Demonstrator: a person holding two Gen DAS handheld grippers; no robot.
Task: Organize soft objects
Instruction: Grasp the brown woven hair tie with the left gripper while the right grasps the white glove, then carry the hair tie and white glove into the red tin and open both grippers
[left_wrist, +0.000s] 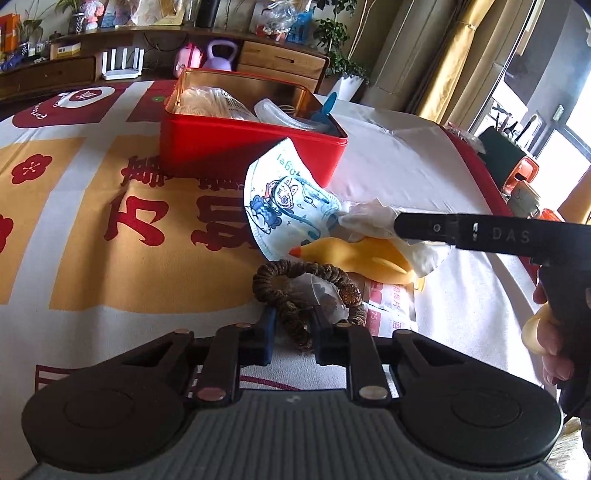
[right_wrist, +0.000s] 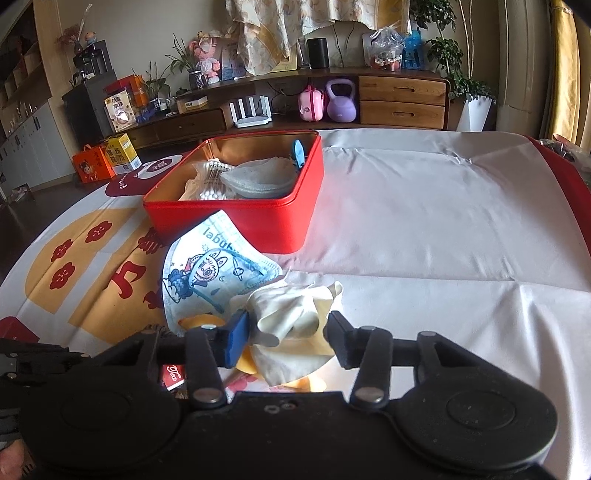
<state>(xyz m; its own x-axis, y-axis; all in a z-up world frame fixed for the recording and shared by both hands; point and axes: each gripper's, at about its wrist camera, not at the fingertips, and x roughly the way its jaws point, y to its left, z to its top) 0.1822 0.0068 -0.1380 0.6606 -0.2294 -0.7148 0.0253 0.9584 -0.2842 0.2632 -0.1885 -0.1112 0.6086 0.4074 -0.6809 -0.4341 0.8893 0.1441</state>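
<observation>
A red tin (left_wrist: 207, 147) (right_wrist: 236, 225) stands open on the cloth with cotton swabs and pads inside. In front of it lie a cartoon-printed face mask (left_wrist: 284, 199) (right_wrist: 207, 273), a crumpled white glove (left_wrist: 369, 218) (right_wrist: 291, 310), a yellow rubber chicken (left_wrist: 362, 258) and a brown scrunchie (left_wrist: 291, 295). My left gripper (left_wrist: 293, 328) is open, its fingers on either side of the scrunchie's near loop. My right gripper (right_wrist: 288, 336) is open around the white glove; in the left wrist view its black finger (left_wrist: 417, 227) reaches the glove from the right.
Small sachets (left_wrist: 391, 302) lie under the scrunchie and chicken. A red packet (right_wrist: 173, 374) shows below my right gripper. The table's red edge (left_wrist: 480, 173) runs along the right. A wooden sideboard (right_wrist: 402, 99) with a purple kettlebell (right_wrist: 341, 101) stands behind.
</observation>
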